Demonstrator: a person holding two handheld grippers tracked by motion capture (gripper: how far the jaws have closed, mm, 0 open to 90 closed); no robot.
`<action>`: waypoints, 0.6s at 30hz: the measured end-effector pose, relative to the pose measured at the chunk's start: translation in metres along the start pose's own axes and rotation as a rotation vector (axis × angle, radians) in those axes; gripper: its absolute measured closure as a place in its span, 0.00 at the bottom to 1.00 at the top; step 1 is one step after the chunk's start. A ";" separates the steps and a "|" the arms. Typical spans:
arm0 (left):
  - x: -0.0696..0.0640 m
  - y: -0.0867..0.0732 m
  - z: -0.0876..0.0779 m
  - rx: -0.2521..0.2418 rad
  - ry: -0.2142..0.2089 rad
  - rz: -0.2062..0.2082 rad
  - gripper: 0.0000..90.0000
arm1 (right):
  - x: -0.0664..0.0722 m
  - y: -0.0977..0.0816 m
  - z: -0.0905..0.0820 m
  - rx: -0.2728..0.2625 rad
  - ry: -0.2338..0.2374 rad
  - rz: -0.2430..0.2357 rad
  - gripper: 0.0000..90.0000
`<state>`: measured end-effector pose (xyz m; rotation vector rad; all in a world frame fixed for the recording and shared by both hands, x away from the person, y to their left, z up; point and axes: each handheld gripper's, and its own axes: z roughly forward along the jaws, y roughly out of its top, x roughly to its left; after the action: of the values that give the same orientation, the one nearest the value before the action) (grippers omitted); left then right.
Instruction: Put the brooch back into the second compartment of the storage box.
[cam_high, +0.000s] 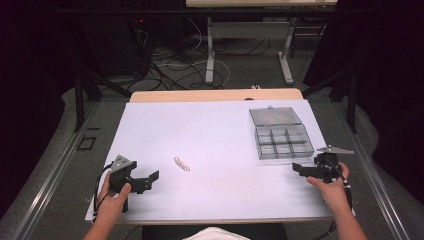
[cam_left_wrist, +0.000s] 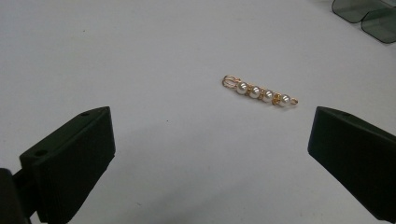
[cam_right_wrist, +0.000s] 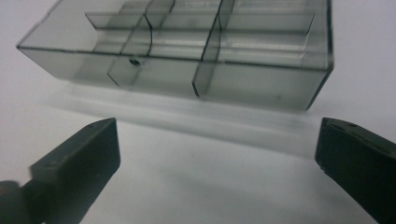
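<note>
A pearl pin lies flat on the white desk, a little left of the middle and toward the near edge, with bare surface all round it. The left gripper, near the near-left corner, has its fingers spread, empty, the pin just ahead. Near the right edge stands an open compartment box; the right gripper waits beside it, fingers spread, empty.

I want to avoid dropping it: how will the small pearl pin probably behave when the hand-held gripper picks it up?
The pearl pin lies flat and thin on the white table, so pinching it may be hard. Its round pearls look smooth and could slip between the pads. The fine gold wire probably bends easily, so grip gently.
</note>
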<state>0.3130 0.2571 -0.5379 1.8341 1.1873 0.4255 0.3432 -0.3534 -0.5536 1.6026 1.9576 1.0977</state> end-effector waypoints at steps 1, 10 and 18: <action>0.000 0.000 0.000 -0.002 -0.001 0.001 0.01 | 0.004 0.001 -0.003 -0.015 -0.019 -0.017 0.00; 0.000 0.000 -0.003 -0.006 -0.008 0.000 0.01 | 0.049 0.010 -0.021 -0.092 -0.052 -0.130 0.00; 0.001 0.000 -0.004 -0.011 -0.007 0.001 0.01 | 0.070 0.013 -0.021 -0.093 -0.008 -0.169 0.00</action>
<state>0.3107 0.2597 -0.5358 1.8258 1.1770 0.4250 0.3172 -0.2941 -0.5182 1.3649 1.9653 1.0959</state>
